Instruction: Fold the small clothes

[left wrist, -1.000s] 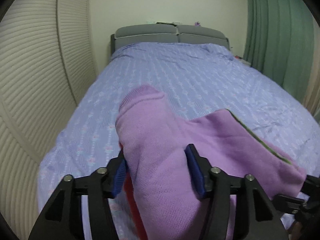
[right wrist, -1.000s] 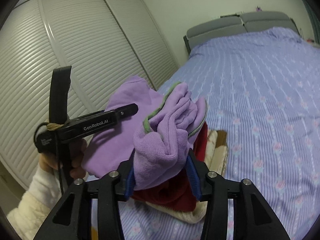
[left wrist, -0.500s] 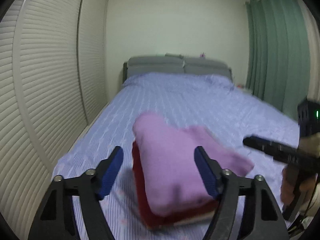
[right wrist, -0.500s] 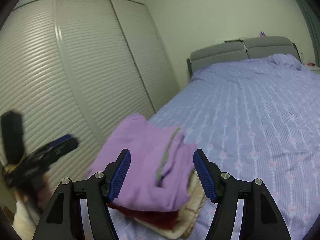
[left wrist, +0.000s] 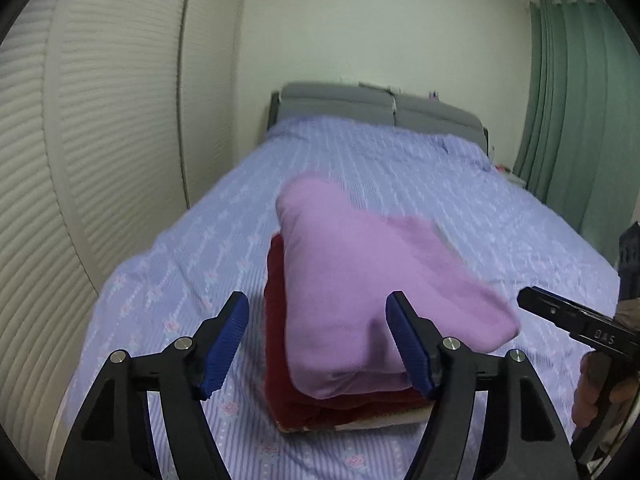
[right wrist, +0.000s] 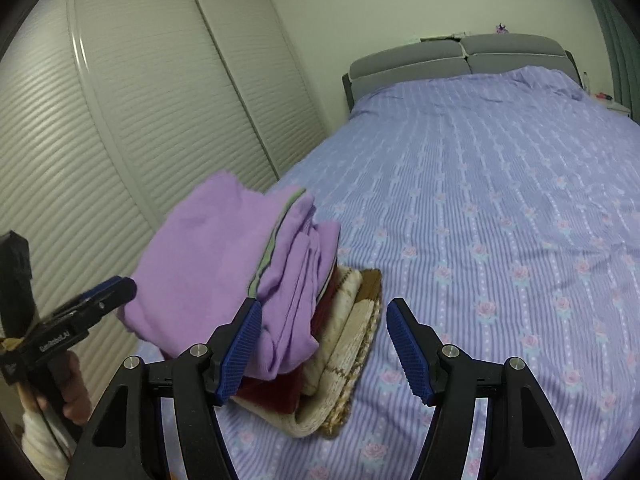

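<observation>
A folded purple garment (left wrist: 360, 292) lies on top of a red garment (left wrist: 280, 344) and a cream patterned one (right wrist: 344, 344), stacked on the bed. My left gripper (left wrist: 320, 344) hangs just in front of the stack. Its jaws are opening, and the blue pads (left wrist: 228, 340) stand apart from the cloth with nothing held. My right gripper (right wrist: 324, 348) is open at the stack's right end, its left pad close to the purple garment (right wrist: 208, 264) but not pressing it. Each gripper shows in the other's view: the right gripper (left wrist: 528, 302) and the left gripper (right wrist: 120, 288).
The bed's lilac flowered cover (right wrist: 500, 200) stretches back to a grey headboard (left wrist: 380, 104). White slatted wardrobe doors (right wrist: 140, 100) run along the left, and a green curtain (left wrist: 580, 100) hangs on the right. A hand in a cream sleeve (right wrist: 44, 436) holds the left gripper.
Both grippers were shut on the purple garment; they have let go and drawn back. The garment now rests flat on the red and cream pile.
</observation>
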The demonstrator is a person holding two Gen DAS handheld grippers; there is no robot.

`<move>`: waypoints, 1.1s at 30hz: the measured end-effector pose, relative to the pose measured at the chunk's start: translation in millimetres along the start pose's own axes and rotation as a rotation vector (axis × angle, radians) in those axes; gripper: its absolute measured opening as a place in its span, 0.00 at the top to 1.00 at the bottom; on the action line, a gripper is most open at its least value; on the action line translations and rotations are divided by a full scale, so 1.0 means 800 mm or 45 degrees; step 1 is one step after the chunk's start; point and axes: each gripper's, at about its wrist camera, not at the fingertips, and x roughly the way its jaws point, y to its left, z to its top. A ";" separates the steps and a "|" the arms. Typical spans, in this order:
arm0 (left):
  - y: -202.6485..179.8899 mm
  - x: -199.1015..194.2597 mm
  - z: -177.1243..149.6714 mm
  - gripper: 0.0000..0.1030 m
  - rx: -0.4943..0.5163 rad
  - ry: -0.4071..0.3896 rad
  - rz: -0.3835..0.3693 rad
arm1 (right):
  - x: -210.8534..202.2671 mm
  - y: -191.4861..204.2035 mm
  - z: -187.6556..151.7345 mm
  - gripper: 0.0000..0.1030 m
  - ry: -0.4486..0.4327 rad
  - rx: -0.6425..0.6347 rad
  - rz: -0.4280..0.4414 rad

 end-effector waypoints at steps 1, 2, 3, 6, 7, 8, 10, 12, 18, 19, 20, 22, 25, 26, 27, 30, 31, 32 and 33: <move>-0.008 -0.010 0.003 0.26 0.004 -0.017 0.013 | -0.009 -0.002 0.003 0.36 -0.018 -0.001 0.007; -0.017 -0.019 0.007 0.23 0.007 -0.028 0.032 | -0.022 -0.004 0.006 0.33 -0.031 -0.009 0.012; -0.029 -0.027 0.010 0.21 0.012 -0.023 0.069 | -0.030 -0.005 0.008 0.24 -0.039 -0.016 0.017; -0.072 -0.052 0.016 0.13 0.029 -0.006 0.154 | -0.068 -0.012 0.009 0.15 -0.088 -0.040 -0.006; -0.089 -0.062 0.015 0.12 0.039 -0.009 0.159 | -0.081 -0.015 0.010 0.13 -0.097 -0.059 -0.021; -0.102 -0.070 0.013 0.09 0.045 -0.017 0.154 | -0.095 -0.019 0.013 0.12 -0.092 -0.089 -0.049; -0.131 -0.085 0.009 0.04 0.049 -0.024 0.166 | -0.116 -0.028 0.013 0.12 -0.087 -0.121 -0.069; -0.163 -0.099 0.003 0.01 0.051 -0.047 0.167 | -0.142 -0.041 0.012 0.12 -0.104 -0.138 -0.074; -0.237 -0.127 -0.019 0.00 0.052 -0.087 0.101 | -0.222 -0.081 0.002 0.09 -0.137 -0.163 -0.148; -0.249 -0.129 -0.023 0.00 0.051 -0.090 0.094 | -0.237 -0.088 -0.002 0.09 -0.142 -0.174 -0.169; -0.260 -0.131 -0.028 0.00 0.056 -0.096 0.089 | -0.250 -0.095 -0.004 0.09 -0.149 -0.181 -0.183; -0.290 -0.133 -0.041 0.00 0.082 -0.100 0.073 | -0.276 -0.111 -0.013 0.09 -0.138 -0.178 -0.217; -0.333 -0.136 -0.061 0.00 0.120 -0.086 0.026 | -0.311 -0.137 -0.023 0.09 -0.127 -0.172 -0.252; -0.345 -0.137 -0.066 0.00 0.130 -0.081 0.012 | -0.323 -0.146 -0.027 0.09 -0.127 -0.180 -0.276; -0.361 -0.138 -0.072 0.00 0.138 -0.074 -0.004 | -0.332 -0.153 -0.030 0.09 -0.125 -0.184 -0.296; -0.394 -0.142 -0.084 0.00 0.147 -0.055 -0.033 | -0.360 -0.179 -0.041 0.09 -0.110 -0.178 -0.336; -0.407 -0.144 -0.088 0.00 0.149 -0.046 -0.044 | -0.368 -0.187 -0.044 0.08 -0.104 -0.170 -0.341; -0.417 -0.146 -0.090 0.00 0.145 -0.040 -0.054 | -0.375 -0.194 -0.047 0.08 -0.100 -0.166 -0.341; -0.426 -0.149 -0.092 0.00 0.138 -0.036 -0.067 | -0.382 -0.201 -0.050 0.08 -0.091 -0.164 -0.345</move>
